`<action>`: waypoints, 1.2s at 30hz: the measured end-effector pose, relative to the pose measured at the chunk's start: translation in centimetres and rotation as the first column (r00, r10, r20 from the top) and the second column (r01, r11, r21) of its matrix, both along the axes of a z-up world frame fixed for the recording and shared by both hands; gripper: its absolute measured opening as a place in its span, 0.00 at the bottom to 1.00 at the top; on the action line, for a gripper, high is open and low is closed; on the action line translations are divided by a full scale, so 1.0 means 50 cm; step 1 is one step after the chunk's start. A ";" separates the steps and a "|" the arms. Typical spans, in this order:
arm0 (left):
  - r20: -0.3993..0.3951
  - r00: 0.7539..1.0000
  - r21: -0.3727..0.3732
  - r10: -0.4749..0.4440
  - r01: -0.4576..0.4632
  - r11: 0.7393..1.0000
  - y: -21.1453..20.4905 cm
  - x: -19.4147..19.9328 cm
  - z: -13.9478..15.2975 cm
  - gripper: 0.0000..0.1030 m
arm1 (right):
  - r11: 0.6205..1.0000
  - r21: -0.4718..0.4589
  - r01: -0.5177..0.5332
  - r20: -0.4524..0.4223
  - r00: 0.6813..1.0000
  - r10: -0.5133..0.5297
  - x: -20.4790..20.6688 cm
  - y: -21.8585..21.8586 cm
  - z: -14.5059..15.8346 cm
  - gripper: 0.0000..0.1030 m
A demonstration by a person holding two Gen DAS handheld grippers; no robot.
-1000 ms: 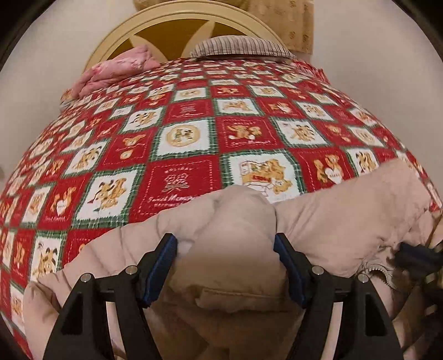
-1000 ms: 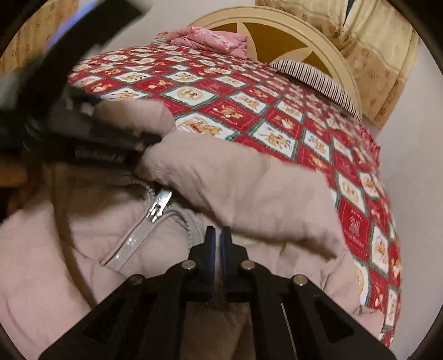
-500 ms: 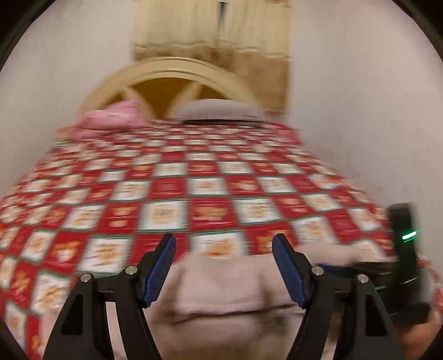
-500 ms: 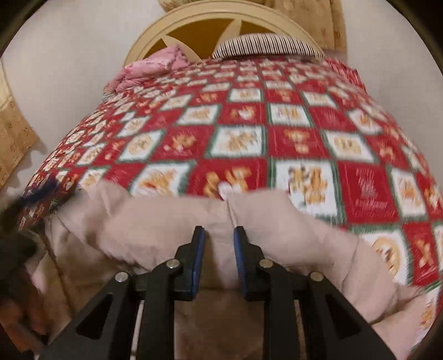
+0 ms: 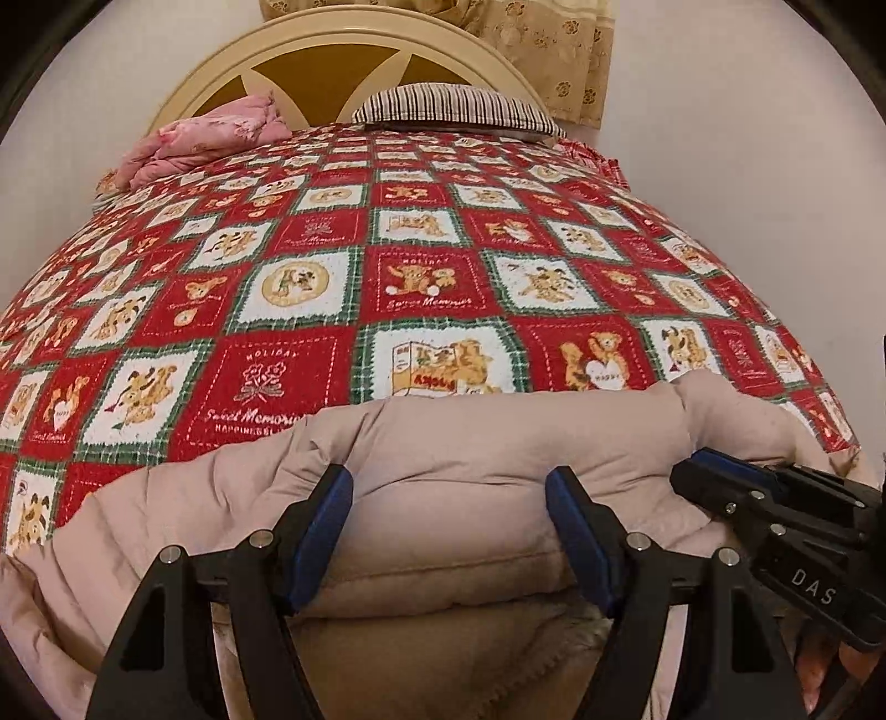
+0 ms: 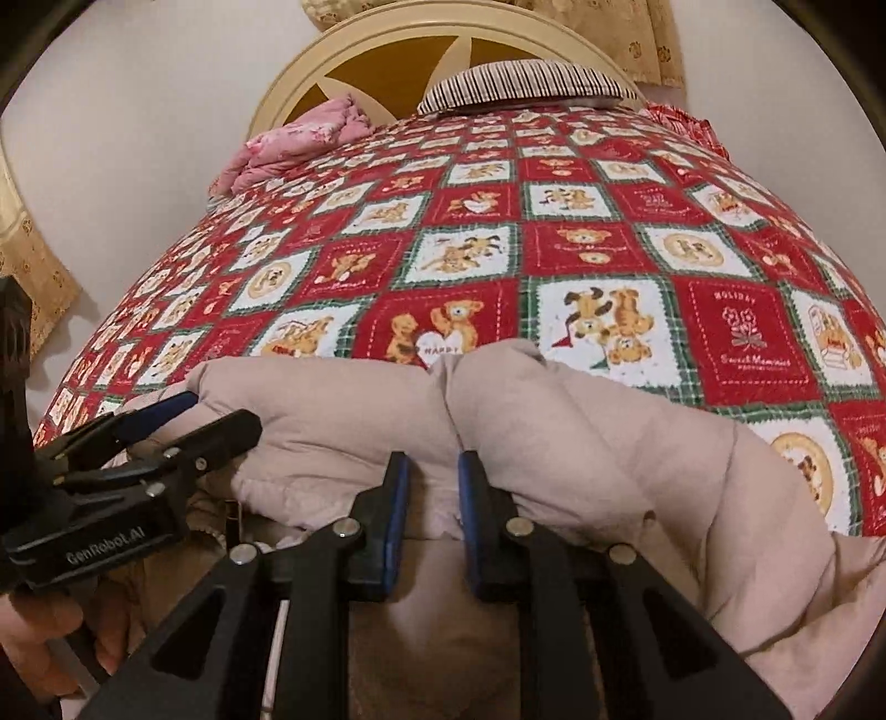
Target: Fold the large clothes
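Note:
A beige padded jacket [image 5: 498, 437] lies bunched at the near end of the bed; it also fills the lower right wrist view [image 6: 581, 432]. My left gripper [image 5: 448, 498] is open, its jaws wide apart around a thick roll of the jacket. My right gripper [image 6: 433, 476] has its jaws close together, pinching a fold of the jacket. Each gripper shows in the other's view: the right one at the right [image 5: 775, 509], the left one at the left [image 6: 138, 443].
The bed carries a red, white and green teddy-bear quilt [image 5: 421, 277]. A pink folded blanket [image 5: 205, 138] and a striped pillow [image 5: 454, 105] lie against the cream headboard [image 5: 354, 33]. A white wall [image 5: 747, 138] runs along the bed's right side.
Both grippers swung round and now face up the bed side by side. The right gripper's jaws parted slightly and hold a jacket fold. The left stayed open around the padded roll.

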State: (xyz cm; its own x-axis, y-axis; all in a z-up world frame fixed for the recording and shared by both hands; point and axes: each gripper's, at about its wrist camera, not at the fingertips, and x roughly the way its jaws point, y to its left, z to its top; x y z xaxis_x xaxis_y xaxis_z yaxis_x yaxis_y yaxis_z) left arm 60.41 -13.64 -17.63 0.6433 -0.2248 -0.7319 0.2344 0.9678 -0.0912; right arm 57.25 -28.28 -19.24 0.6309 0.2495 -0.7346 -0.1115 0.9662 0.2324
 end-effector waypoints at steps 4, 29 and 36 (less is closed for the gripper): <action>-0.010 1.000 0.018 0.008 -0.008 1.000 -0.003 0.005 -0.007 0.72 | 1.000 0.009 0.003 -0.008 1.000 -0.003 0.004 -0.001 -0.007 0.18; -0.014 1.000 0.140 0.023 -0.021 0.990 -0.035 0.009 -0.023 0.74 | 0.999 -0.033 0.012 -0.016 1.000 -0.013 0.009 0.009 -0.019 0.18; -0.013 1.000 0.144 0.024 -0.022 0.989 -0.035 0.008 -0.024 0.74 | 0.999 -0.039 0.012 -0.017 1.000 -0.013 0.010 0.011 -0.019 0.18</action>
